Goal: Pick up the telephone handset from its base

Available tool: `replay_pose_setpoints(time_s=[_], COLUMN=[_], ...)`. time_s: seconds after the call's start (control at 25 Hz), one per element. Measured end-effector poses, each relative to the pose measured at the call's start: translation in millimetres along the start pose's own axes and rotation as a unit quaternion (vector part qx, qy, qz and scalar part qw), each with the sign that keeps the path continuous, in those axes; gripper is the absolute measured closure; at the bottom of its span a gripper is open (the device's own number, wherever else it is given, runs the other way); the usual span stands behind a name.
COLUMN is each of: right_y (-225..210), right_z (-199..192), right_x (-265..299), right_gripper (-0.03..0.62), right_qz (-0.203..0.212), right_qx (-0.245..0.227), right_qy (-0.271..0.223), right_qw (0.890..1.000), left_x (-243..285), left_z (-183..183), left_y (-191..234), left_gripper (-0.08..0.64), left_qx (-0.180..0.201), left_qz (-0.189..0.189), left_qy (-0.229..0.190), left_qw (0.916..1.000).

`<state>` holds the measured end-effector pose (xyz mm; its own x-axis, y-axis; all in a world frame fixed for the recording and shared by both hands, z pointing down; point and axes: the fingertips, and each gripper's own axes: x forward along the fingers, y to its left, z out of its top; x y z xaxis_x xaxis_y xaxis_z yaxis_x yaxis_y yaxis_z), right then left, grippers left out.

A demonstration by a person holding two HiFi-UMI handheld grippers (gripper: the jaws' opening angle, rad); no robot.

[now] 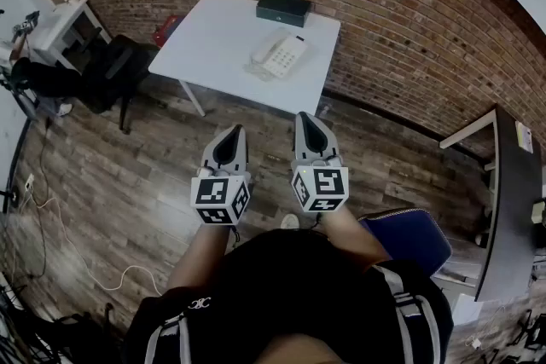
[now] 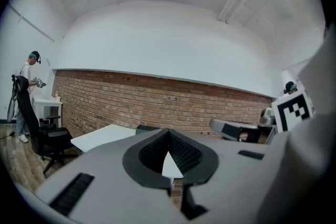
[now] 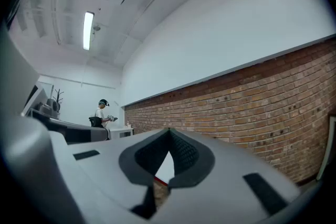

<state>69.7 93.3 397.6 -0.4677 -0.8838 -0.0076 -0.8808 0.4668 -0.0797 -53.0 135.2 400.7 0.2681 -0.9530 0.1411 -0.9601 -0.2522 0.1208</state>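
Note:
A white telephone (image 1: 280, 54) with its handset (image 1: 266, 46) on the base sits on the white table (image 1: 213, 47) by the brick wall. Both grippers are held side by side over the wooden floor, well short of the table. The left gripper (image 1: 235, 131) is shut with nothing in it, and so is the right gripper (image 1: 305, 118). In the left gripper view the jaws (image 2: 168, 132) meet at the tips, with the table (image 2: 102, 136) beyond. The right gripper view shows its jaws (image 3: 169, 131) closed and pointing level at the wall.
A black box (image 1: 283, 8) lies at the table's far edge. A black office chair (image 1: 119, 68) and a white side table (image 1: 64, 26) stand at the left. A dark desk (image 1: 512, 209) is at the right, a blue chair (image 1: 414, 239) beside me. A person (image 2: 26, 92) stands far off.

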Motion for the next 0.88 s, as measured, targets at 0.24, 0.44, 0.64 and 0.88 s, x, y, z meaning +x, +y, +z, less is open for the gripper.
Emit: replay_pose_setpoints(time_s=[0.24,0.44,0.64,0.88], right_y=[-5,-14,-27,-37], right_z=[-4,-9,-14,-13], right_x=[-4,-3,2,13], right_gripper=[0.595,0.595,0.595,0.595], right_qz=[0.0,-0.001,0.002,0.018], right_qx=[0.028,0.035,0.051,0.049], right_qy=[0.005,0.009,0.016,0.013], right_qw=[1.0,0.999,0.999,0.999], left_x=[-1,6,18,38], left_z=[-4,-9,-11,-9], left_y=[-7,-11,-17,-24], left_gripper=[0.558,0.558,0.558,0.558], left_qx=[-0.001,-0.005,-0.005,-0.001], left_qz=[-0.003,-0.002,0.001,0.005], left_qy=[0.006,0.013,0.017,0.017], left_qw=[1.0,0.9999,0.9998,0.9998])
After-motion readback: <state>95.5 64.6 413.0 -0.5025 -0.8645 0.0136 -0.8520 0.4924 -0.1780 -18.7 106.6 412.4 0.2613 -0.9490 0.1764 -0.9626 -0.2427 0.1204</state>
